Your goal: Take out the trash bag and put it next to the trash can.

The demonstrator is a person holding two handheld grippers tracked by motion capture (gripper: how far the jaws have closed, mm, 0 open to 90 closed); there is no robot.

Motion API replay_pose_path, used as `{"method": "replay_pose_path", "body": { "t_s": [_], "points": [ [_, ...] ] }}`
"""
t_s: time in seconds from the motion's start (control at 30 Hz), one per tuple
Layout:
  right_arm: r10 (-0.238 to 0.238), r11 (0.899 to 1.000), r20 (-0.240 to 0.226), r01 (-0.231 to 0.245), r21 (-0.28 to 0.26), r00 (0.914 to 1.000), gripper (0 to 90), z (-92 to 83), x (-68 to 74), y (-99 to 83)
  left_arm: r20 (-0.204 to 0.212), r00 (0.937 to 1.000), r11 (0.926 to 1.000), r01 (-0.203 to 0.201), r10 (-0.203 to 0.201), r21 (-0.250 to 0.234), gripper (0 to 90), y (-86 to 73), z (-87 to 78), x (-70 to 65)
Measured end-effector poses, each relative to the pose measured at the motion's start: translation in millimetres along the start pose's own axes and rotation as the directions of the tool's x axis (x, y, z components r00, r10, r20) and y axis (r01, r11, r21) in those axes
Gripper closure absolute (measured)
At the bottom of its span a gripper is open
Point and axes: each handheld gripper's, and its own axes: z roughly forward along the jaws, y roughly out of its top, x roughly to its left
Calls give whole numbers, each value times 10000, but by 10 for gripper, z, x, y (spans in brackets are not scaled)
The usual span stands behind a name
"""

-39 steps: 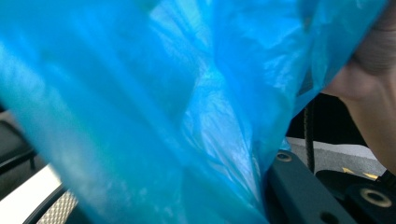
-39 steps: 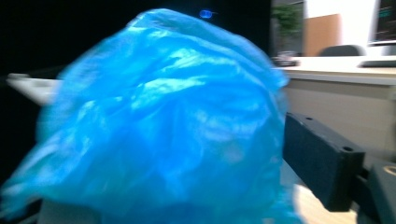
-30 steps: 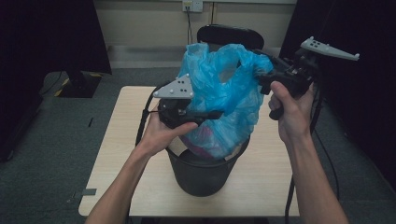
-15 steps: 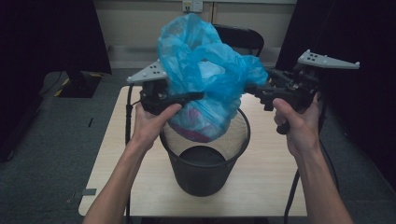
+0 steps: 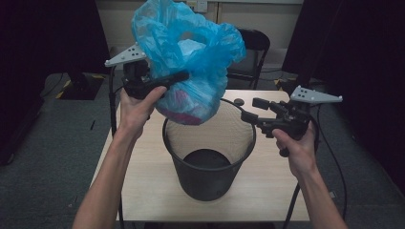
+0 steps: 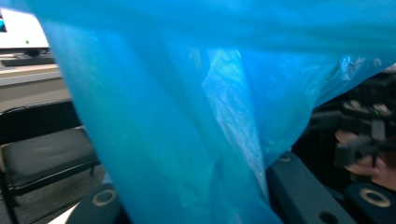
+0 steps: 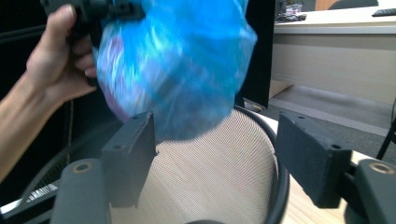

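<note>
A blue plastic bag (image 5: 191,57) with rubbish in it hangs in the air above and left of a black mesh bin (image 5: 210,176). My left gripper (image 5: 184,76) is shut on the bag's side; in the left gripper view the blue film (image 6: 187,116) runs between its jaws. My right gripper (image 5: 250,109) is level with the bin's right rim, pointing left. Its jaws have just been closing a little but still stand apart with nothing between them. The right gripper view looks between its pads (image 7: 135,154) at the bin's mesh wall (image 7: 224,168), with the bag (image 7: 182,60) above.
The bin stands on a small wooden table (image 5: 143,181). A black chair (image 5: 253,52) stands behind the table, in front of a pale wall. Dark curtains hang on both sides, and grey carpet surrounds the table. Cables trail from both grippers.
The left hand has lifted the bag up and to the left, out of the bin. The right gripper has come away from the bag and sunk to the bin's right rim.
</note>
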Motion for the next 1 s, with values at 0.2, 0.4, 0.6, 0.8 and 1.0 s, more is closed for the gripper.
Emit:
{"method": "replay_pose_path", "body": {
  "t_s": [0.2,0.4,0.6,0.8,1.0],
  "points": [
    [103,9999,235,-102,-58,9997,431,-56,-105,-233,-311,9991,9995,289,-292,-122,787,34,49,197],
    [247,9997,694,-242,-74,9973,477,-176,-209,-382,-772,9952,9981,586,-599,-186,787,17,106,424],
    [378,9991,839,-360,-236,9958,485,-280,-283,-499,-1429,9841,9938,989,-1051,-500,787,-14,95,641],
    [403,9992,1130,-410,37,9928,477,-310,-349,-623,-2259,9687,9947,1016,-1026,-160,789,-72,57,780],
    [640,9967,1173,-694,427,9910,425,-271,-397,-859,-2586,9607,9906,1208,-1006,635,789,-408,92,894]
  ]
}}
